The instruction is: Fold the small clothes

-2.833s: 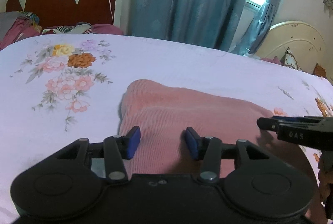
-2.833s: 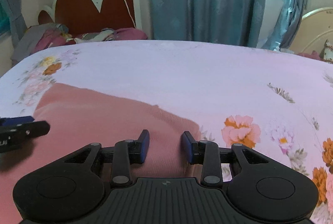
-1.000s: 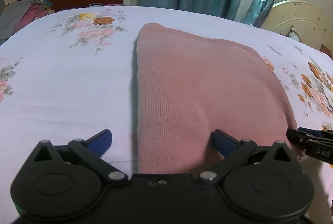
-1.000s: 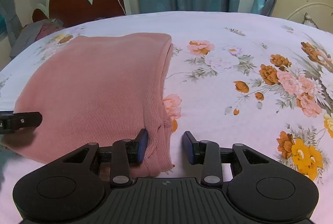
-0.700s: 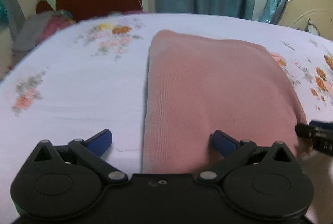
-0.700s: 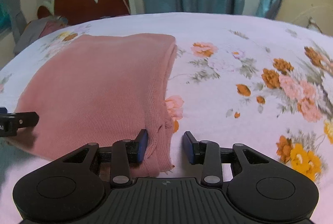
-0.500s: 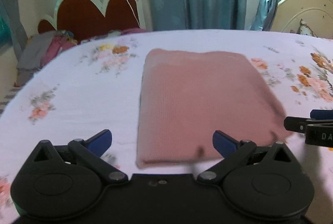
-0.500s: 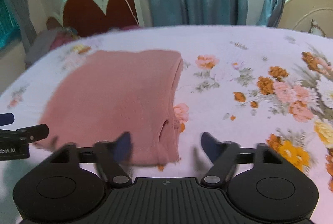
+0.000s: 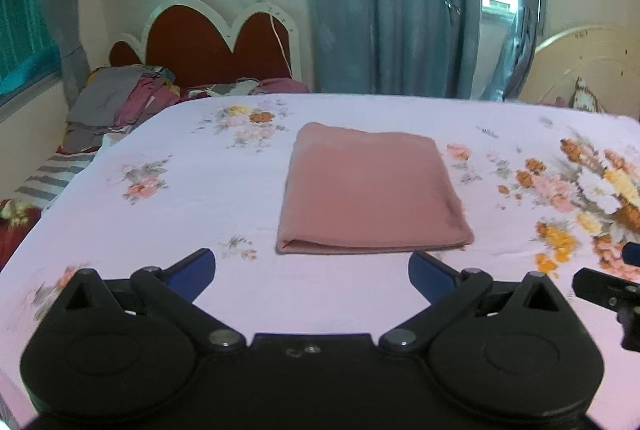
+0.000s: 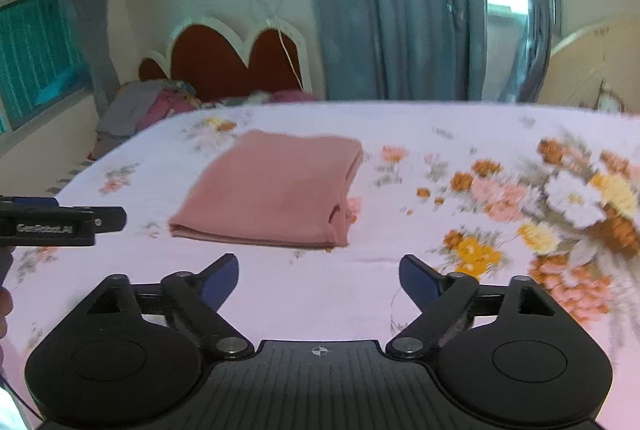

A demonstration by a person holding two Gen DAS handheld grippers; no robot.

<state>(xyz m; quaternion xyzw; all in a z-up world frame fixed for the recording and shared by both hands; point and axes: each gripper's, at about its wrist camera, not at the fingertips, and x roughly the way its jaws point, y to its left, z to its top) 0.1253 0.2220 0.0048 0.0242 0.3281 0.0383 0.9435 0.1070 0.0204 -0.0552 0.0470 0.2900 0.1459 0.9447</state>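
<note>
— Pink ribbed knit garment (image 9: 372, 190), folded into a flat rectangle: where does it lie?

— On the bed under the white sheet printed with orange and pink flowers (image 9: 180, 214), ahead of both pairs of fingers and clear of them. From the left wrist camera its folded near edge sits just beyond the gap between the blue-tipped fingers (image 9: 191, 268), with bare sheet in between.

— How do the fingers of the left gripper (image 9: 312, 270) stand?

— Spread wide, nothing between them, touching no cloth.

— The right gripper (image 10: 319, 276)?

— Its jaws have just been opening, and they stand wide as well, with only sheet showing between the blue pads (image 10: 219, 278). The garment lies ahead and a little to the left of them, its layered edges toward the right side.

— Do the two grippers see each other?

— Yes. A black finger of the left one reaches in at the left edge of the right camera's view, and a black piece of the right one shows at the right edge of the left camera's view.

— What lies beyond the garment?

— A red headboard with a white scalloped rim (image 9: 216, 42), a heap of grey and maroon clothes (image 9: 120, 98) beside it, and long blue-grey curtains (image 9: 384, 2).
</note>
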